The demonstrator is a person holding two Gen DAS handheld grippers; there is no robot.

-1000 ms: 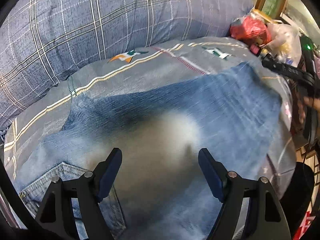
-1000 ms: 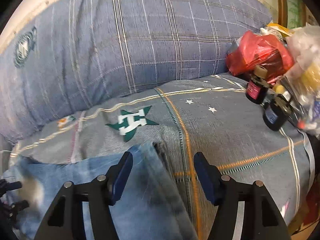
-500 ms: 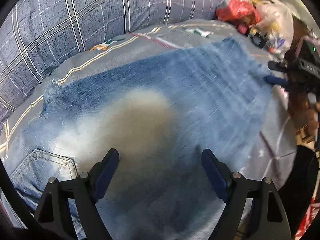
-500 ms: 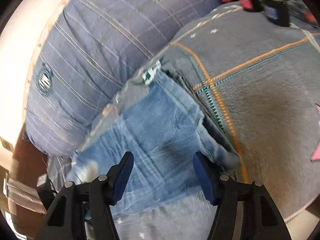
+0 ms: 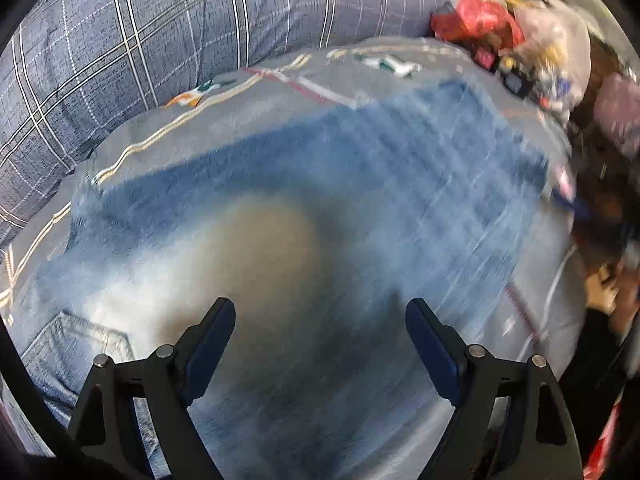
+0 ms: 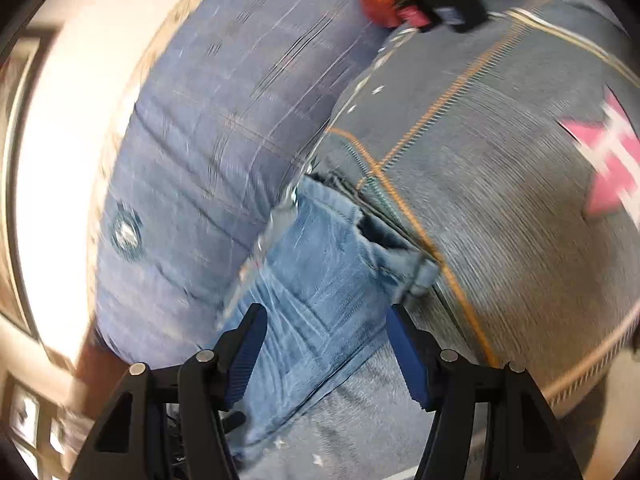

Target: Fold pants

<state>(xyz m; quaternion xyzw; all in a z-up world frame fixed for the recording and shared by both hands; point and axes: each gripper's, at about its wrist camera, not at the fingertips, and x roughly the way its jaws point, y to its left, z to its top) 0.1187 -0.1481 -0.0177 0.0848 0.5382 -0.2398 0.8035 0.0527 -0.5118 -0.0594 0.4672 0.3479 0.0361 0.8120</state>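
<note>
A bed covered by a grey sheet with cream and orange stripes (image 5: 256, 92) carries everything. Faded blue denim pants (image 5: 360, 200) lie flat across its middle. Behind the pants rests a big blue-grey plaid pillow (image 5: 160, 28). Beyond the pants' far hem sit a red plastic bag (image 5: 476, 20) and small dark bottles (image 6: 452, 10).

Home bedroom: bed with grey patterned sheet (image 5: 280, 80), plaid pillow (image 5: 160, 32), bedside clutter of bags (image 5: 500, 24).
</note>
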